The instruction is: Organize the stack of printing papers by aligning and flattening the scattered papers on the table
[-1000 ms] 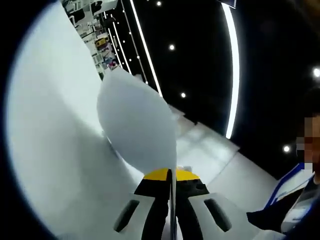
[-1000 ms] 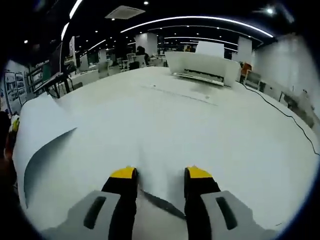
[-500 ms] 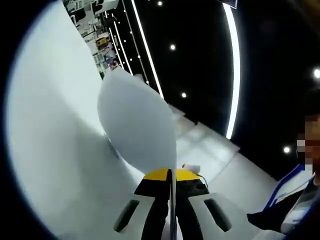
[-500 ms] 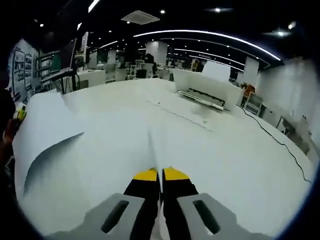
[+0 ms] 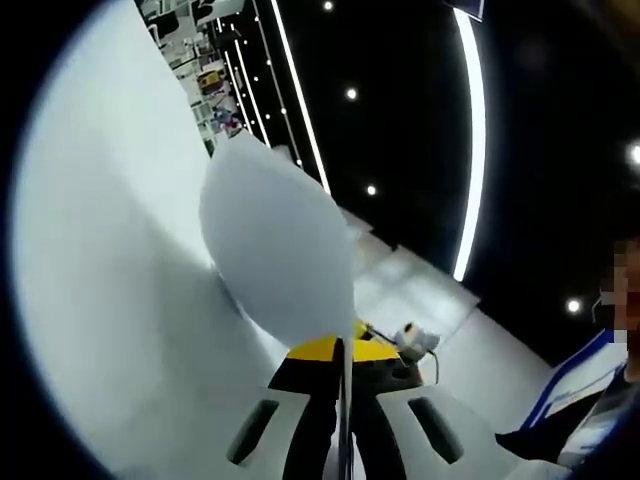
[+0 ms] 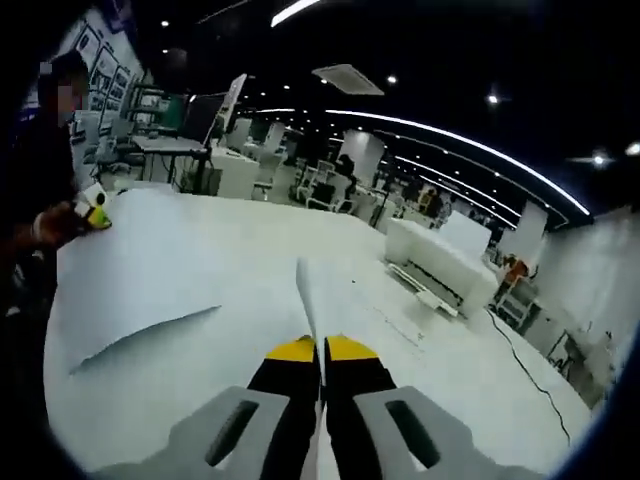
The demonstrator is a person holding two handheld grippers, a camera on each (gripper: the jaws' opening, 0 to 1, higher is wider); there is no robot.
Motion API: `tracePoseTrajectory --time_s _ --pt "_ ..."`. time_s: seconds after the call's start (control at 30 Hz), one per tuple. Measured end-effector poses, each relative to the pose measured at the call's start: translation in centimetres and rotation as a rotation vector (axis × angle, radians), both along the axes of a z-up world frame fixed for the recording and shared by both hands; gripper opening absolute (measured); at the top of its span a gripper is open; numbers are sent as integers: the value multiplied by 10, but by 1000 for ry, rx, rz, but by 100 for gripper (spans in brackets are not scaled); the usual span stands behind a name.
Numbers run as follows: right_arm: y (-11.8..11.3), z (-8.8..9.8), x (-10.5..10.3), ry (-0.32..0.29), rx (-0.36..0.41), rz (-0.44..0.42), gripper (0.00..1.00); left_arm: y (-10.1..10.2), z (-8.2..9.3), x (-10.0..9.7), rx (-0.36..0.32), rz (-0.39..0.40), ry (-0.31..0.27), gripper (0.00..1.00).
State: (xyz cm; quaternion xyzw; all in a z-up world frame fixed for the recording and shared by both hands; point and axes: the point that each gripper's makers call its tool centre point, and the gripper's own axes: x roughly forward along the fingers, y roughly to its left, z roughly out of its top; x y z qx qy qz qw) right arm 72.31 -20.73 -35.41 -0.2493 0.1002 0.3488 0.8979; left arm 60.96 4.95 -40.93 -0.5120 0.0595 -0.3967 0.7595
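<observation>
Pinching a curled sheet, the left tongs hold it above the white surface; the right tongs clamp another sheet's edge, lifted off it.

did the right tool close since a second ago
Yes. The right tool went from jaws spread apart on the table to shut on a sheet.

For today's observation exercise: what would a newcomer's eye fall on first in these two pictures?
Probably the curled white sheet rising from the shut left hand-held gripper, bulging against the dark ceiling. In the right gripper view, the right hand-held gripper pinches another sheet's edge over the white table, with the large sheet sagging at left.
</observation>
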Motion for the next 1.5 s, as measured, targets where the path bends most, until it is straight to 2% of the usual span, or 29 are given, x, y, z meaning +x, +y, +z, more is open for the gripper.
tracePoseTrajectory --time_s 0.23,0.37,0.4,0.43,0.5,0.57,0.63,0.7,0.77,1.03,1.07,1.13,1.23,1.3,1.5 --pt "35 25 -21 -69 29 135 0 -1 0 -2 1 -2 6 6" --pt "69 35 -50 -143 -35 259 0 -1 -1 0 -4 -1 16 6" --pt "75 35 -55 -146 -37 278 0 -1 -1 0 -4 -2 17 6" --pt "88 37 -69 -148 -28 337 0 -1 -1 0 -5 -1 19 6" --pt "101 34 -84 -165 -55 414 0 -1 -1 0 -5 0 21 6" --pt "108 34 -92 -154 -37 438 0 -1 -1 0 -6 2 22 6" --pt "118 40 -100 -96 50 451 0 -1 -2 0 -6 2 25 6" --pt "121 51 -100 -73 114 446 0 -1 -2 1 -6 1 25 6" --pt "122 63 -100 -12 196 436 0 0 -3 2 -6 1 25 6" --pt "113 98 -99 114 372 391 0 0 -2 1 -8 2 25 6" --pt "113 97 -102 162 391 381 0 -1 -2 1 -8 2 25 6" --pt "110 101 -99 205 430 349 0 -1 -2 1 -8 2 26 6" --pt "103 104 -93 301 499 306 0 0 -2 1 -9 3 25 6" --pt "99 110 -91 328 546 285 0 -1 -2 0 -9 3 25 6" --pt "100 132 -113 484 690 300 0 0 -2 1 -7 3 22 6"
